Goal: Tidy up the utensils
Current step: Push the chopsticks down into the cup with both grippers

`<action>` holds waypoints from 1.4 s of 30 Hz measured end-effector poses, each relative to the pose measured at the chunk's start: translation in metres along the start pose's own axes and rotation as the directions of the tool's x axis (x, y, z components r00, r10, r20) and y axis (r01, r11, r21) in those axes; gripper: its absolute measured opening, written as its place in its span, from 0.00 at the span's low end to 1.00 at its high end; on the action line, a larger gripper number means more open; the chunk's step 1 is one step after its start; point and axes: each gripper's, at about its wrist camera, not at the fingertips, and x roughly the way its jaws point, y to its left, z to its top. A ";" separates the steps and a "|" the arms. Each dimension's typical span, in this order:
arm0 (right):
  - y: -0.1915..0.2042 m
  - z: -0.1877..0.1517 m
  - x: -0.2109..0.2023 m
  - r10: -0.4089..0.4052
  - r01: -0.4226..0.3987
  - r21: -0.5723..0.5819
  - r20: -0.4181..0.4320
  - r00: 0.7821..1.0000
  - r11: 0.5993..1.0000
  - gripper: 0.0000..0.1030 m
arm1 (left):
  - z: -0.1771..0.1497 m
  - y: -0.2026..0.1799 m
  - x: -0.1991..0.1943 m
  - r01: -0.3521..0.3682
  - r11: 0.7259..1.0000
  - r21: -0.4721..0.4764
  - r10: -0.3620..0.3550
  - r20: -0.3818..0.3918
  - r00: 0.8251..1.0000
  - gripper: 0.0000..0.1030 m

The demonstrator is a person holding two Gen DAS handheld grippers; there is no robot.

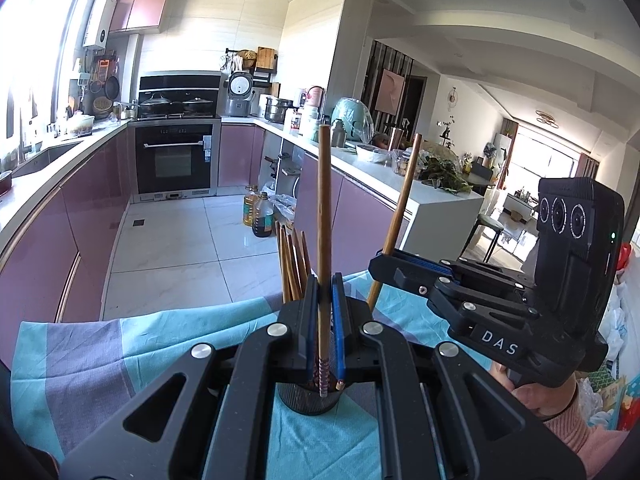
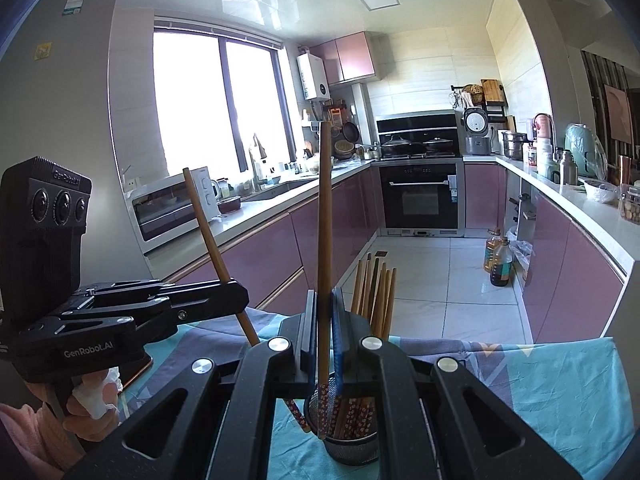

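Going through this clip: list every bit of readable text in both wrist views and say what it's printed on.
"DAS": white letters on the side of the right tongs, seen from the left wrist.
"GenRobot.AI": on the side of the left tongs, seen from the right wrist.
"GenRobot": faint, on top of the left camera housing.
Fridge stickers, oven label: too small to read.
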 end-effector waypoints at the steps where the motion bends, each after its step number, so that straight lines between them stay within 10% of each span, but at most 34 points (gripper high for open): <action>1: -0.001 0.001 0.000 -0.002 0.002 0.001 0.001 1.000 1.000 0.06 | 0.000 0.001 0.000 0.002 1.000 -0.002 -0.002 0.002 1.000 0.07; 42: -0.010 -0.033 0.055 -0.060 0.065 0.024 -0.169 0.984 0.998 0.06 | -0.028 -0.013 0.027 -0.036 0.999 0.030 0.041 -0.207 0.978 0.07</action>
